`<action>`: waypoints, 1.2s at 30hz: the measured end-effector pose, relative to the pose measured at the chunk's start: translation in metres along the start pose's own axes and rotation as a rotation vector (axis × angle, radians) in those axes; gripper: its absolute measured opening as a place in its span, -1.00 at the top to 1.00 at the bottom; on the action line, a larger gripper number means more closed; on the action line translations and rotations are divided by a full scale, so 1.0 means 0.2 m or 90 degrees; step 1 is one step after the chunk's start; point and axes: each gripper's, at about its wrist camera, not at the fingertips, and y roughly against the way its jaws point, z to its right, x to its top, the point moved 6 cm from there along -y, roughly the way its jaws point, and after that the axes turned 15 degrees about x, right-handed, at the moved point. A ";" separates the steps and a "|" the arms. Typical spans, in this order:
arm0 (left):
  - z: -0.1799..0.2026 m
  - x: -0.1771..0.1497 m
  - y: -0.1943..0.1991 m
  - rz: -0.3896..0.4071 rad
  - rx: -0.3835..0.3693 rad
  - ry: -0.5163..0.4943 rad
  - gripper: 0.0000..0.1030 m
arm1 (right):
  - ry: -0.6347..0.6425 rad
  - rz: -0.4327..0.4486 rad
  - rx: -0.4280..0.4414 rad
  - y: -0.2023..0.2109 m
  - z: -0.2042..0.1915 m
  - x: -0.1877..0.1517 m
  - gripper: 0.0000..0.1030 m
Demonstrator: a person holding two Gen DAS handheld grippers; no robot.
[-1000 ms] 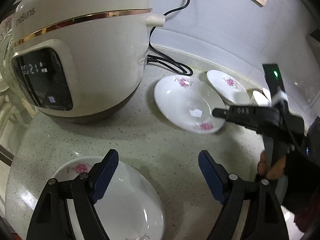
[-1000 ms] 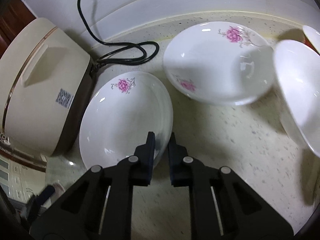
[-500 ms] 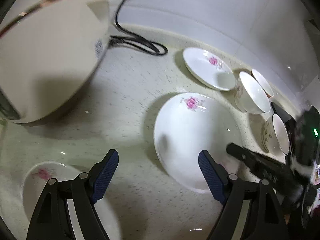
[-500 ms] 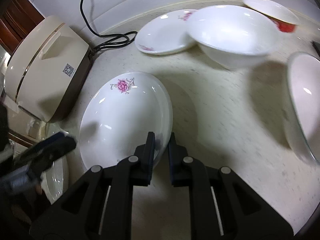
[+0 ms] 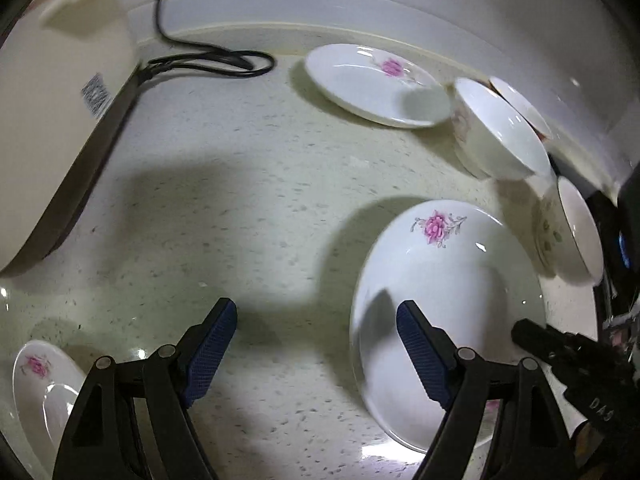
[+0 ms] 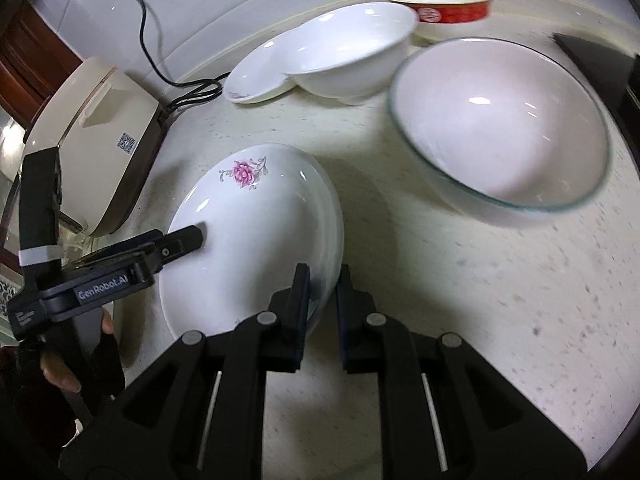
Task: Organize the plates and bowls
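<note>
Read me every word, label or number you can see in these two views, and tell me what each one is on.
"GenRobot.AI": on the side of the left hand-held gripper, seen from the right wrist.
"DAS": on the body of the right hand-held gripper, seen from the left wrist.
QR code sticker on the rice cooker: a code only, no readable words.
White marking on the red bowl: too blurred to read.

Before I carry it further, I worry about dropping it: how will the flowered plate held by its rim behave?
The flowered plate looks glazed, with bright highlights, so it may slip. The right tool pinches only one edge, so the free side will likely sag or swing. It seems rigid ceramic and could chip against the glass bowl nearby.
</note>
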 end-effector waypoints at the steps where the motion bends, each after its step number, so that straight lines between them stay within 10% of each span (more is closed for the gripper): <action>1: 0.02 0.00 0.00 0.003 -0.002 -0.007 -0.61 | -0.004 0.002 0.000 0.01 0.01 -0.01 0.70; 15: 0.28 -0.05 0.07 0.020 -0.083 -0.062 0.54 | -0.045 0.013 0.001 0.11 0.11 -0.06 0.57; 28: 0.29 -0.09 0.09 0.018 -0.088 -0.058 0.54 | -0.048 0.008 0.001 0.11 0.08 -0.08 0.33; 36: 0.29 -0.13 0.14 0.027 -0.095 -0.074 0.65 | -0.042 0.014 -0.026 0.12 0.10 -0.10 0.69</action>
